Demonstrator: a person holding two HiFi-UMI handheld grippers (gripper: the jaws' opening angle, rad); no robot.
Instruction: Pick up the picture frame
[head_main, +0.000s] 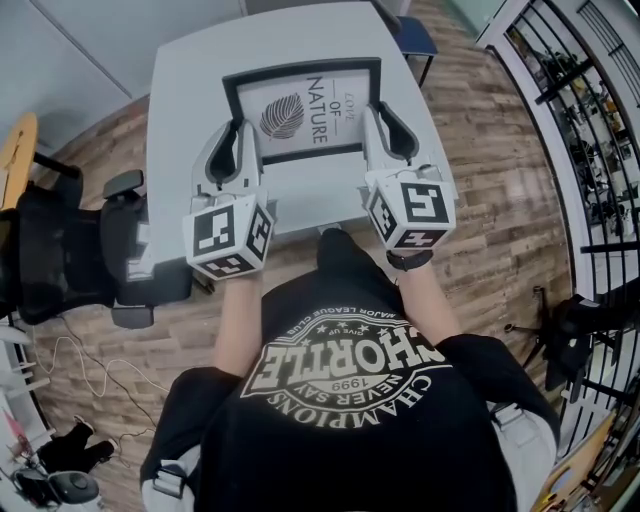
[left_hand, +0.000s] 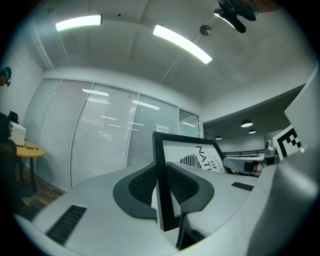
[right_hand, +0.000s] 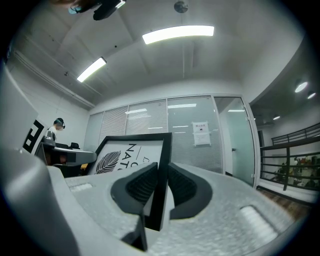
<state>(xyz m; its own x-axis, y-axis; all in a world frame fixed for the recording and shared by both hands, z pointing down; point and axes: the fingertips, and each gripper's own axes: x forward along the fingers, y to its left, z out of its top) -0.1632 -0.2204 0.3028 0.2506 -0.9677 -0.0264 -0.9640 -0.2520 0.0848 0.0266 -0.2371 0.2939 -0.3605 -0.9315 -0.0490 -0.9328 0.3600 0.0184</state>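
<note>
**One frame, two grippers**

One black picture frame with a leaf print lies over one grey table, at 12 o'clock. The left gripper clamps its 8 o'clock edge, and the right gripper clamps its 4 o'clock edge. One office chair stands at 9 o'clock.

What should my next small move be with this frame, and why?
Probably raise both tools straight up together, at an even pace. The left tool and right tool are each shut on an opposite side edge of the frame, which sits above the table; how far clear of it I can't tell. An even lift would likely stop it tilting or twisting in the grip.
</note>
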